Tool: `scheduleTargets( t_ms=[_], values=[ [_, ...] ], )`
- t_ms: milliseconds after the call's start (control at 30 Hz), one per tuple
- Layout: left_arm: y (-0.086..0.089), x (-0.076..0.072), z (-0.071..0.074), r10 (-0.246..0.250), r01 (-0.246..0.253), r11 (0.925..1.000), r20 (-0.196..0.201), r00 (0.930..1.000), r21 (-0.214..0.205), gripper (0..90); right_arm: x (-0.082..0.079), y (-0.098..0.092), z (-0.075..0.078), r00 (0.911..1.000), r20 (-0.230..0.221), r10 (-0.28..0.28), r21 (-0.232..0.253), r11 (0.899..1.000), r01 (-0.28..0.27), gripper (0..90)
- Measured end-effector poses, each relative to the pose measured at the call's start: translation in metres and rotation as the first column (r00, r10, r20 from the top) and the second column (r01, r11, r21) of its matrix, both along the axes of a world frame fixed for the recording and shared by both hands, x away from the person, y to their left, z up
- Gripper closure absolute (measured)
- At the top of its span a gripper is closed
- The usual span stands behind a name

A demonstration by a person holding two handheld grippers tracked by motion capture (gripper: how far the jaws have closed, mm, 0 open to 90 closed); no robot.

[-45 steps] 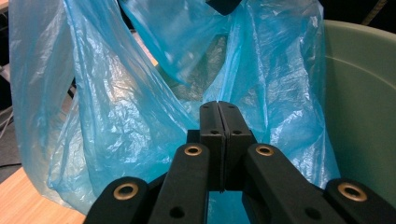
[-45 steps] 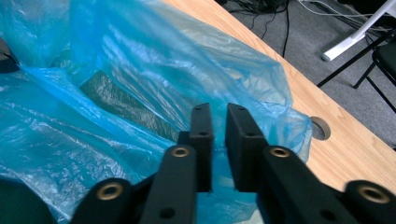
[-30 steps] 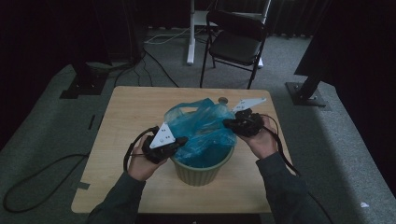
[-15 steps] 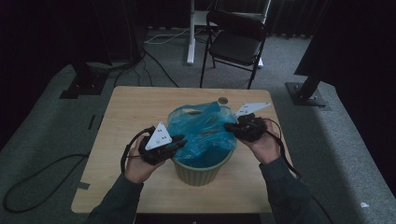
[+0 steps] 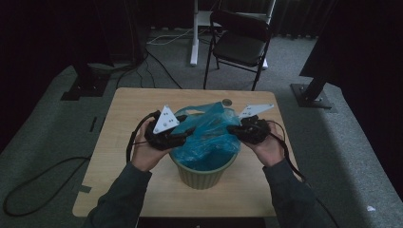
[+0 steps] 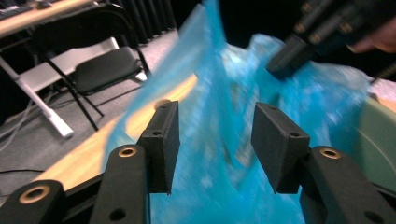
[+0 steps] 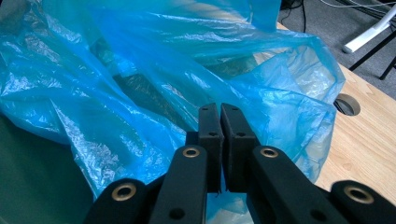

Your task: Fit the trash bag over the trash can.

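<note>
At the centre of the high view, your two grippers flank a blue plastic bag (image 5: 206, 135) stuffed into a green bucket (image 5: 202, 173).

Largest first: your wooden counter (image 5: 128, 107) takes up the middle of the frame, with a black folding chair (image 5: 240, 42) on the grey floor beyond it, toward the top. The bucket stands near the counter's lower edge, and the bag billows up out of its rim. Your left gripper (image 6: 212, 140), left of the bag, has just been opening its jaws; they now stand apart with blurred blue film between them, and the pads do not press on it. Your right gripper (image 7: 219, 123), right of the bag, has its jaws pressed together on a fold of the bag's edge. A small round hole (image 7: 348, 103) sits in the counter just beyond the bag.
</note>
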State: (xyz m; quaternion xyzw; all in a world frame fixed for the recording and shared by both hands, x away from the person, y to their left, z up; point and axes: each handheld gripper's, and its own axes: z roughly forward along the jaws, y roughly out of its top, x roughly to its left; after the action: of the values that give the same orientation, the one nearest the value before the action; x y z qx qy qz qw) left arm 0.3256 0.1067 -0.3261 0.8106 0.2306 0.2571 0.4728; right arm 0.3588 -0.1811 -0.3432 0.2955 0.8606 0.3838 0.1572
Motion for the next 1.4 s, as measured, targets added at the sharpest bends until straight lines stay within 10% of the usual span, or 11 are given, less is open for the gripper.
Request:
scheduleTargets(
  t_ms=[167,433,667,933,1400],
  values=[
    [-0.008,0.015,0.001,0.020,-0.019,0.9993,-0.029,0.9994,0.033,53.2,0.000,0.000,0.000,1.0000,0.000,0.005,-0.004,1.000,-0.005,87.5],
    [-0.001,0.021,-0.009,0.060,-0.055,0.9969,-0.084,0.9947,0.057,88.6,-0.002,-0.002,-0.002,1.0000,-0.001,0.000,-0.006,1.000,0.000,87.5],
    [0.036,0.002,-0.017,0.122,-0.127,0.9913,-0.132,0.9837,-0.032,89.2,-0.006,-0.010,-0.003,0.9999,-0.014,-0.009,0.022,1.000,0.010,87.5],
    [0.054,-0.013,-0.038,0.076,-0.105,0.9870,-0.220,0.9726,-0.122,89.0,-0.011,-0.009,-0.006,0.9994,-0.033,0.013,0.053,0.999,-0.012,86.9],
    [0.055,-0.023,-0.046,0.069,-0.097,0.9891,-0.226,0.9716,-0.111,88.7,-0.016,-0.020,0.007,0.9997,0.014,0.022,0.127,0.992,-0.023,62.5]
  ],
)
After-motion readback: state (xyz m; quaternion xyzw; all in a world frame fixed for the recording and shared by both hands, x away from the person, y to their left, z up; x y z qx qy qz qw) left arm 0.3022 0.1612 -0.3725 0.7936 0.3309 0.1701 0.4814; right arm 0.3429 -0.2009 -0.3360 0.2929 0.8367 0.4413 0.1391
